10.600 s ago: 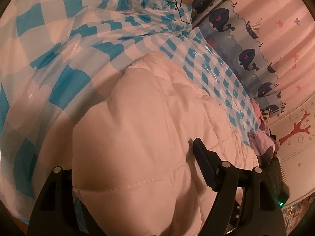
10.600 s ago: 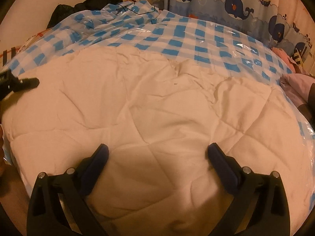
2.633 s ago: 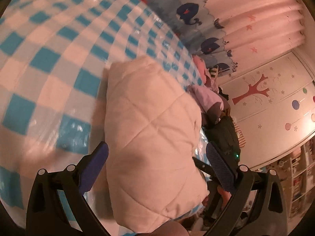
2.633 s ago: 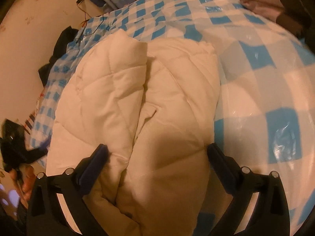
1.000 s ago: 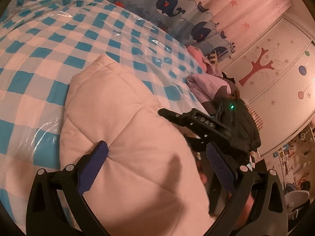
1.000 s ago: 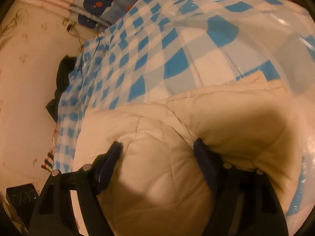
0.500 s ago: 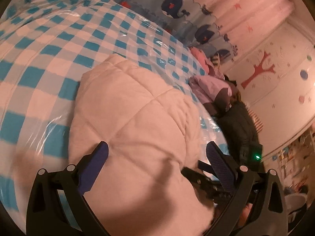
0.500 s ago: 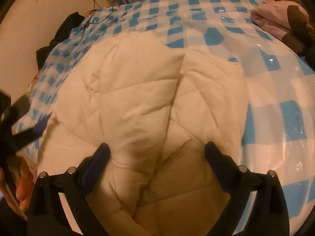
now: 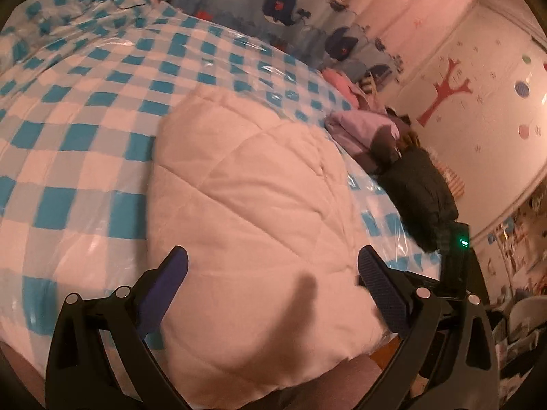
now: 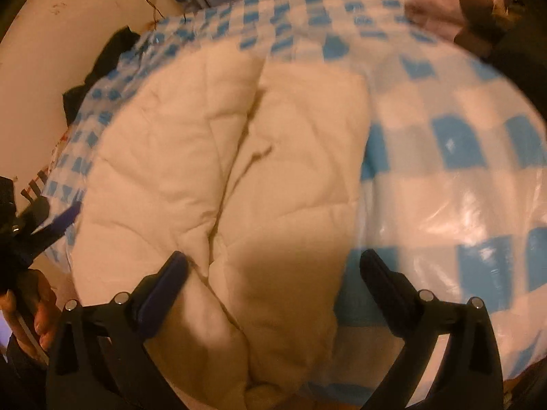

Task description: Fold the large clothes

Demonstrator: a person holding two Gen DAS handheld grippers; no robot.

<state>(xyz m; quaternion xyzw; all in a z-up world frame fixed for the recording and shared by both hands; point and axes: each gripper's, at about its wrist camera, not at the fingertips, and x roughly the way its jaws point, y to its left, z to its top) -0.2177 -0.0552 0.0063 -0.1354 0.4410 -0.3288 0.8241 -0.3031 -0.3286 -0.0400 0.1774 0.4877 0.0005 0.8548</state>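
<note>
A folded white quilted garment (image 9: 253,212) lies on the blue-and-white checked plastic cover (image 9: 68,157) near the front edge. My left gripper (image 9: 270,280) hangs open and empty above its near end. In the right wrist view the garment (image 10: 246,177) shows two layers folded side by side with a seam between them. My right gripper (image 10: 270,280) is open and empty above its near edge. The left gripper and the hand holding it show at the far left of the right wrist view (image 10: 41,218).
A purple garment (image 9: 362,130) and a dark jacket (image 9: 420,188) lie at the right end of the cover. Whale-print curtains (image 9: 273,3) hang behind. A dark cloth (image 10: 99,68) sits at the back left by the wall.
Both grippers have drawn back a little from the folded garment and stay open. The right gripper, seen earlier over the garment in the left view, has moved off to the right.
</note>
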